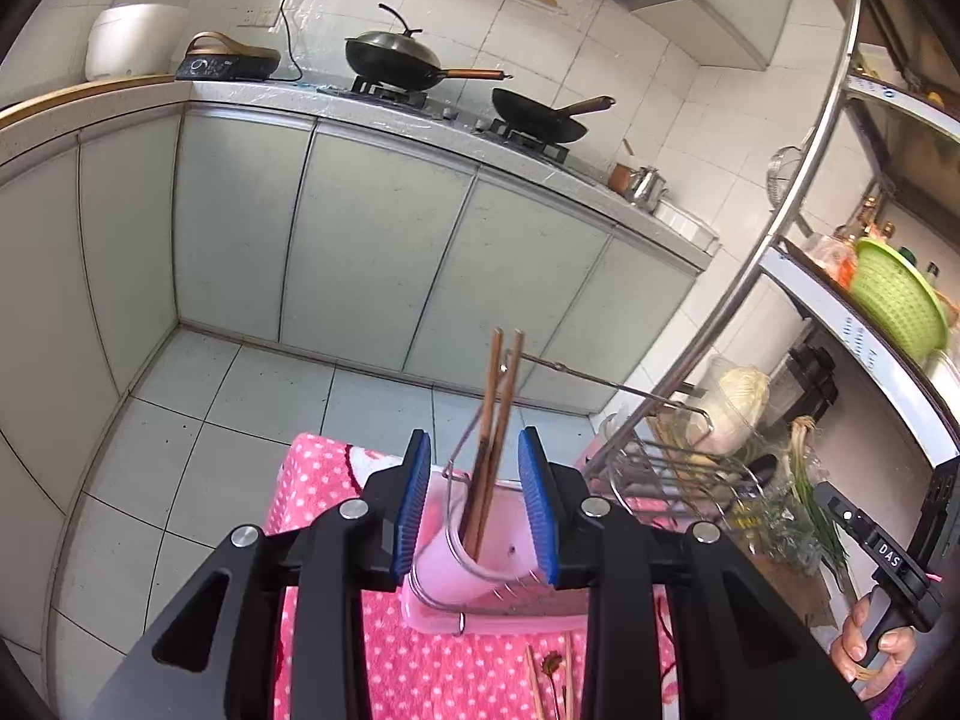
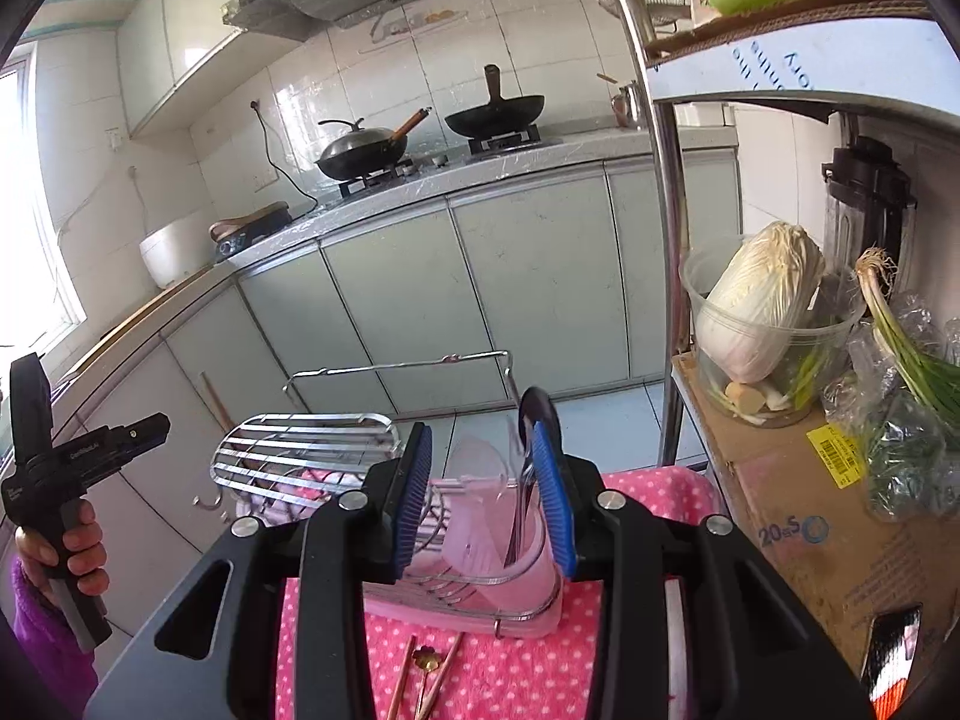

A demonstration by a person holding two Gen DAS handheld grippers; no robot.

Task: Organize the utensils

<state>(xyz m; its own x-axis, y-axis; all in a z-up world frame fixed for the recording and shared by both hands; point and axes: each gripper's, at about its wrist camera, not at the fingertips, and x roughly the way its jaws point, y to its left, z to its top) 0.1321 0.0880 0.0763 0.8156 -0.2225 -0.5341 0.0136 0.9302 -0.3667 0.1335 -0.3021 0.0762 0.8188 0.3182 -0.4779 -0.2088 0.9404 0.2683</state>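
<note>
A wire drying rack (image 1: pixel 660 468) with a pink plastic utensil cup (image 1: pixel 480 564) stands on a table under a pink dotted cloth (image 1: pixel 420 672). A pair of brown chopsticks (image 1: pixel 495 432) stands in the cup, between the open fingers of my left gripper (image 1: pixel 477 498) but untouched. In the right wrist view my right gripper (image 2: pixel 483 492) is open above the cup (image 2: pixel 522 558); a black-handled utensil (image 2: pixel 537 420) stands in the cup against the right finger. A chopstick (image 2: pixel 402 678) and a gold flower-head spoon (image 2: pixel 425 660) lie on the cloth in front of the rack.
A metal shelf post (image 2: pixel 666 240) stands right of the table, with cabbage in a tub (image 2: pixel 762 312), green onions (image 2: pixel 900 336) and a cardboard box (image 2: pixel 810 516). The kitchen counter with two woks (image 1: pixel 468 84) lies across the tiled floor. The other gripper's handle (image 2: pixel 54 468) is at far left.
</note>
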